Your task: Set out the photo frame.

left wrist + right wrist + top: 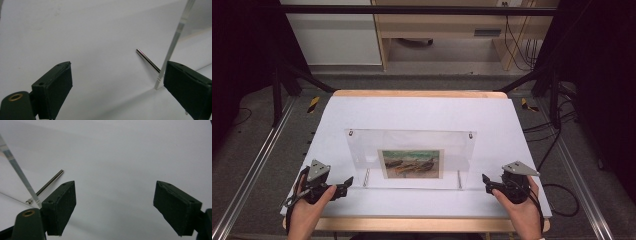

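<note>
- Your left claw [348, 183] gapes wide, empty, just left of the clear acrylic picture frame [412, 145].
- Your right claw [486, 180] gapes wide, empty, just right of it.

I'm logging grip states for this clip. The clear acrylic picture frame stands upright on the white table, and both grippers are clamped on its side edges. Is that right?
Not quite. The acrylic frame does stand upright on the white table, but neither gripper clamps it. In the high view, the left gripper and right gripper sit just beside its lower corners, and both gripper views show the jaws open with nothing between them.
</note>
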`<state>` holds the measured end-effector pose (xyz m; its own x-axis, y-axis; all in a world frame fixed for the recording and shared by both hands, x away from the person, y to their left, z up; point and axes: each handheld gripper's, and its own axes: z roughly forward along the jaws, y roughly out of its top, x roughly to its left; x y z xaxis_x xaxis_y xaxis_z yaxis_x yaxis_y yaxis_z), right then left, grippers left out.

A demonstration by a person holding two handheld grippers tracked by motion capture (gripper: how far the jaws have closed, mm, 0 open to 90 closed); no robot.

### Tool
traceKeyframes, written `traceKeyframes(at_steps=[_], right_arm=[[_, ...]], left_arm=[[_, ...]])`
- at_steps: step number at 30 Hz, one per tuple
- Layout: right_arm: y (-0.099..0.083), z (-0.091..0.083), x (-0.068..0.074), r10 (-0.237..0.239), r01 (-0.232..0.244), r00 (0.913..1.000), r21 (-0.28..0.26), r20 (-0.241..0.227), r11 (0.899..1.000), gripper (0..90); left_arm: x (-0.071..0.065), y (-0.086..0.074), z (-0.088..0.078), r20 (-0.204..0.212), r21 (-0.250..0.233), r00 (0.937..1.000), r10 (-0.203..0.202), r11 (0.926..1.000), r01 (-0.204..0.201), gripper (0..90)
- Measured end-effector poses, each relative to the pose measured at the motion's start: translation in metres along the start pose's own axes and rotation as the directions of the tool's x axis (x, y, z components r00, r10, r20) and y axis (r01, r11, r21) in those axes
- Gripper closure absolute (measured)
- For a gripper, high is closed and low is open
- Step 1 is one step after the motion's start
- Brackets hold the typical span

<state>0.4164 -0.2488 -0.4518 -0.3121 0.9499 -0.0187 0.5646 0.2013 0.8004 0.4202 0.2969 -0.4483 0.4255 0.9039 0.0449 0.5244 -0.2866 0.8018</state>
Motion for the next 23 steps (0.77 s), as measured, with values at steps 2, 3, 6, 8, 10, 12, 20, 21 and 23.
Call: traceKeyframes(at_steps=[2, 3, 6, 8, 10, 12, 20, 21, 23], right_arm=[[0.0, 0.003, -0.002, 0.008, -0.008, 1.0, 0.002, 0.004, 1.0, 17.5], [0.0, 0.005, -0.004, 0.007, -0.007, 0.9999, 0.004, 0.008, 1.0, 17.0], [0.001, 0.009, -0.009, 0.01, -0.01, 0.9997, 0.007, 0.02, 1.0, 15.7], [0.001, 0.012, -0.013, 0.01, -0.01, 0.9996, 0.006, 0.025, 1.0, 14.7], [0.001, 0.016, -0.015, 0.001, -0.001, 0.9994, 0.013, 0.034, 1.0, 13.4], [0.002, 0.02, -0.018, -0.007, 0.007, 0.9991, 0.012, 0.041, 1.0, 13.1], [0.006, 0.033, -0.023, -0.055, 0.052, 0.996, 0.036, 0.07, 0.998, 13.9], [0.006, 0.033, -0.022, -0.053, 0.05, 0.9962, 0.042, 0.069, 0.998, 14.2], [0.005, 0.032, -0.022, -0.052, 0.049, 0.9959, 0.043, 0.074, 0.998, 15.8]], left_arm=[[0.004, 0.0, 0.002, -0.018, -0.007, 0.9998, -0.006, 1.0, 0.006, 7.7], [0.006, 0.0, 0.004, -0.025, -0.009, 0.9996, -0.008, 0.9999, 0.008, 7.7], [0.012, -0.001, 0.007, -0.036, -0.007, 0.9991, -0.022, 0.9997, 0.021, 7.7], [0.017, -0.001, 0.009, -0.044, -0.008, 0.9985, -0.032, 0.9995, 0.032, 7.7], [0.02, -0.001, 0.011, -0.054, -0.014, 0.9977, -0.041, 0.9991, 0.04, 7.7], [0.025, 0.0, 0.013, -0.067, -0.018, 0.9966, -0.049, 0.9987, 0.048, 7.7], [0.036, 0.0, 0.022, -0.118, -0.02, 0.9918, -0.049, 0.9987, 0.047, 7.3], [0.035, 0.0, 0.022, -0.122, -0.021, 0.9917, -0.041, 0.999, 0.039, 7.3], [0.033, 0.0, 0.022, -0.13, -0.02, 0.9913, -0.02, 0.9996, 0.018, 6.7]])
